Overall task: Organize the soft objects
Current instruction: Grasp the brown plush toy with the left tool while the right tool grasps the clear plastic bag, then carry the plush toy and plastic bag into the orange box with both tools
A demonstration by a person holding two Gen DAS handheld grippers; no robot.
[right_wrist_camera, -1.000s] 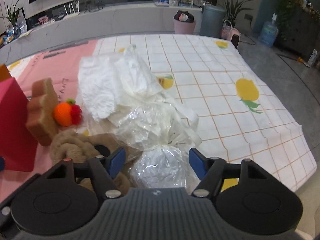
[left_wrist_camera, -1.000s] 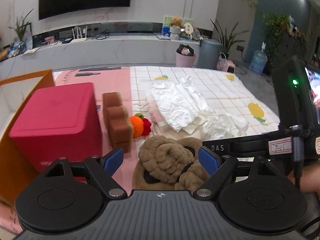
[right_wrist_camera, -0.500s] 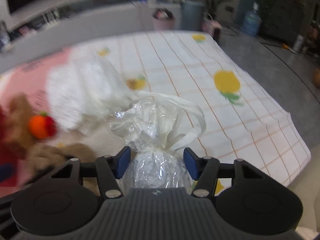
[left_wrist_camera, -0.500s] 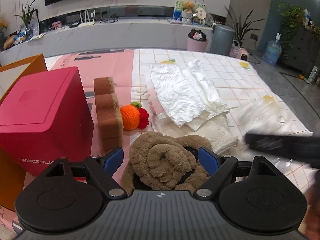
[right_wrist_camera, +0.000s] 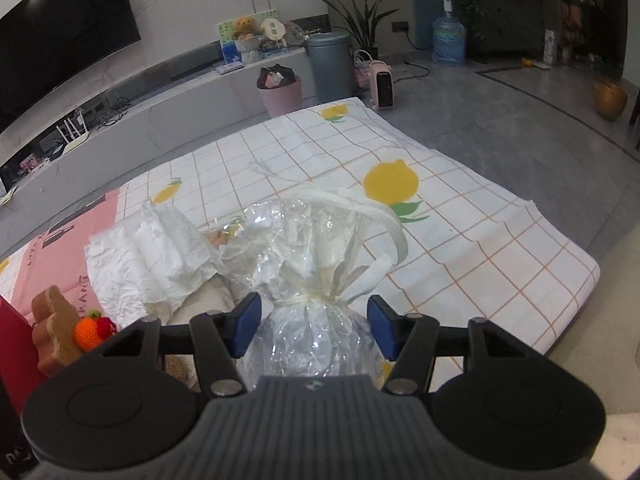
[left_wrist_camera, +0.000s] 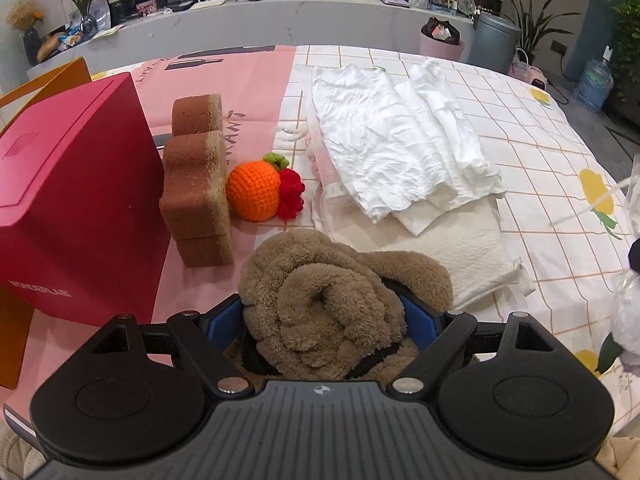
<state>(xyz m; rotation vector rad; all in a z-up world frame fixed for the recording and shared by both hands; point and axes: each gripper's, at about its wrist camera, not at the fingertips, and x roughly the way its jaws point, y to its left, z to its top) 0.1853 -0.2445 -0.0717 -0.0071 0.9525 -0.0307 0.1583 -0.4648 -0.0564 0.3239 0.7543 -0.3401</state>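
Over the bench (right_wrist_camera: pixel 472 236), each hand-held gripper holds something soft, the left (left_wrist_camera: pixel 322 318) squeezing a brown fleece bundle (left_wrist_camera: pixel 320 300), the right (right_wrist_camera: pixel 314 326) clasping a tied plastic bag (right_wrist_camera: pixel 312 340), presumably for sorting.

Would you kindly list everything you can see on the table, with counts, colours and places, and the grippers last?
Fuzzy brown plush garment: one, brown, near edge, between the left fingers.
Clear cellophane-wrapped bundle: one, white inside, between the right fingers.
Crocheted orange fruit: one, orange with red and green, beside the sponges.
Brown sponge blocks: a cluster, brown, next to the box.
Red box: one, left side.
White folded cloths: a stack, white, centre.
Cream towel: one, under the stack.
Checked tablecloth: one, white with lemons.
Left gripper: around the garment.
Right gripper: shut on the bundle.
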